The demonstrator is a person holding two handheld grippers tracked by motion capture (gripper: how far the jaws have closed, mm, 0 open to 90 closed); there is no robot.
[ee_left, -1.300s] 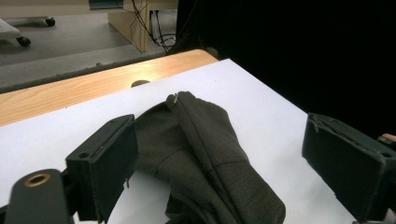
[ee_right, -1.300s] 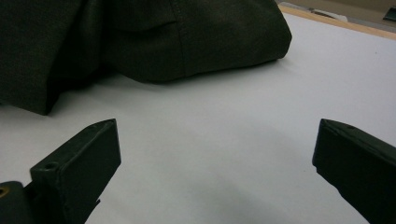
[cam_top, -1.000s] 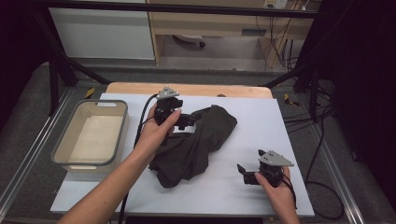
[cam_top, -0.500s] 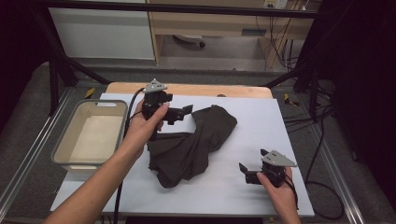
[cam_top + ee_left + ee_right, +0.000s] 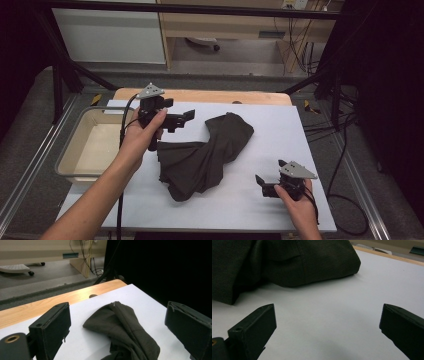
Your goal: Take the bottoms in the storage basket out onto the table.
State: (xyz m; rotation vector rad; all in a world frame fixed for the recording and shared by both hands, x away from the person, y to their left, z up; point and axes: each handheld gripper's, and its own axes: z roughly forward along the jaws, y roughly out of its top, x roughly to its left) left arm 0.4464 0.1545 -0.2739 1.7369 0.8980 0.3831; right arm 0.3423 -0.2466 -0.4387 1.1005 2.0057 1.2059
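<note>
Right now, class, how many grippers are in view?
2. The left gripper is raised beside the far-left part of the dark cloth; the right gripper sits near the table's front right.

I see a crumpled dark olive-brown cloth garment lying loose on the white table surface, roughly at its middle. Its narrower, folded end with a stitched seam points toward the far edge; the wider part spreads nearer me.
</note>
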